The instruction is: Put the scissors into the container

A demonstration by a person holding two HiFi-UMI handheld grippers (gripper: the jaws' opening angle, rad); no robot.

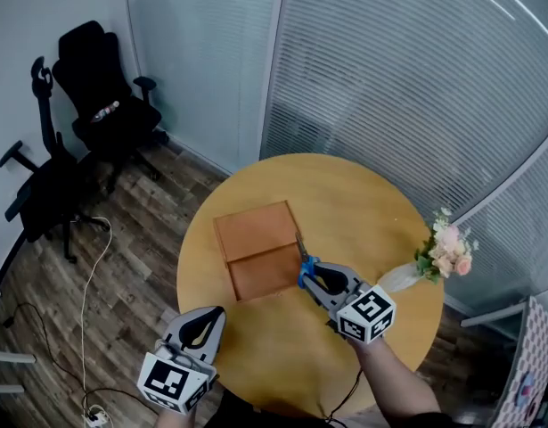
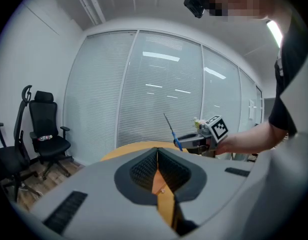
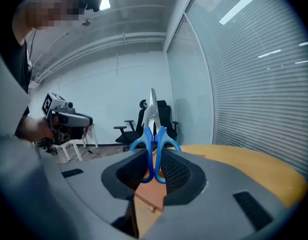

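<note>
Right gripper view: the right gripper [image 3: 154, 156] clamps the scissors [image 3: 153, 134] by their blue handles, blades forward, container [image 1: 256, 248] just ahead; the left gripper [image 2: 157, 164] is closed

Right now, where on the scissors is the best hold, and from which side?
Grip the scissors by the blue handle loops, from the handle end, as the right tongs do: the loops sit flat in their grip, and the closed blades point away, likely free to enter the container first.
</note>
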